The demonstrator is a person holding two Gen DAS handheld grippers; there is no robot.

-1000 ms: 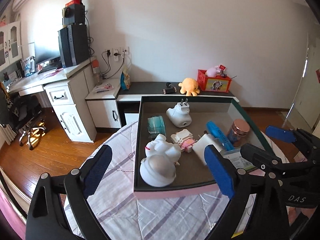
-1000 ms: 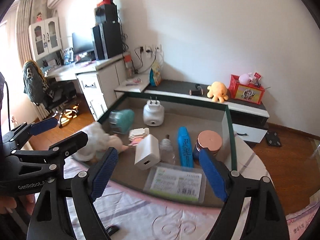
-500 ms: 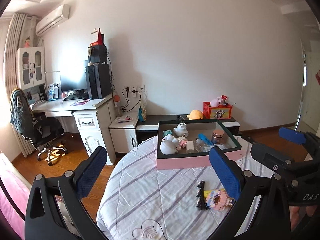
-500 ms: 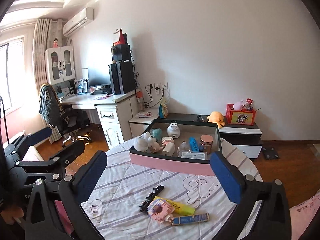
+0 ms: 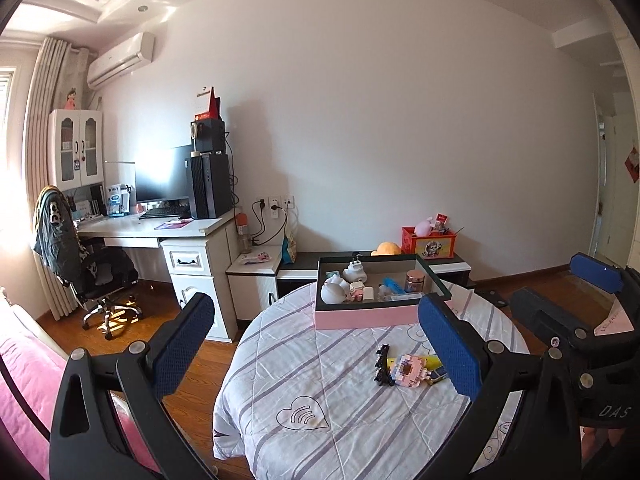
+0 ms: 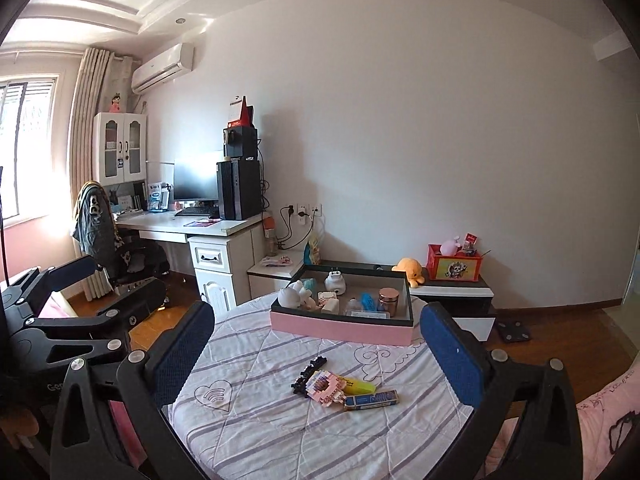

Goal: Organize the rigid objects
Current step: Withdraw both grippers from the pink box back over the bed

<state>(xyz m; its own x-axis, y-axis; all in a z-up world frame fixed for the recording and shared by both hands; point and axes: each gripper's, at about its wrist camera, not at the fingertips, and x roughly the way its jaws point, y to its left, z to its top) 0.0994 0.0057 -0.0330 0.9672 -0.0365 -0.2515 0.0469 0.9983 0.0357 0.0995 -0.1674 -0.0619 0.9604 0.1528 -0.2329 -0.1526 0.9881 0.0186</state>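
A pink box [image 5: 366, 316] [image 6: 340, 330] with a dark rim stands on the far side of the round table. It holds white figures, a white plug, a blue item and a copper-lidded jar [image 6: 387, 300]. Nearer me lie a black comb-like piece [image 6: 310, 372], a pink brick toy [image 6: 326, 386], a yellow tube [image 6: 356, 386] and a blue tube [image 6: 372, 398]. My left gripper [image 5: 316, 303] and right gripper [image 6: 317, 309] hang open and bare, back from the table, side by side.
The table [image 5: 320, 404] wears a striped white cloth. Behind it stand a low cabinet [image 6: 452, 294] with an orange plush and a red box, and a white desk [image 5: 192, 236] with a computer and an office chair [image 5: 96, 276]. Pink bedding [image 5: 24, 376] lies at the left.
Both grippers have drawn back and upward from right over the box, which now looks small and far. The loose things on the cloth have come into view. The right jaws spread a little wider.
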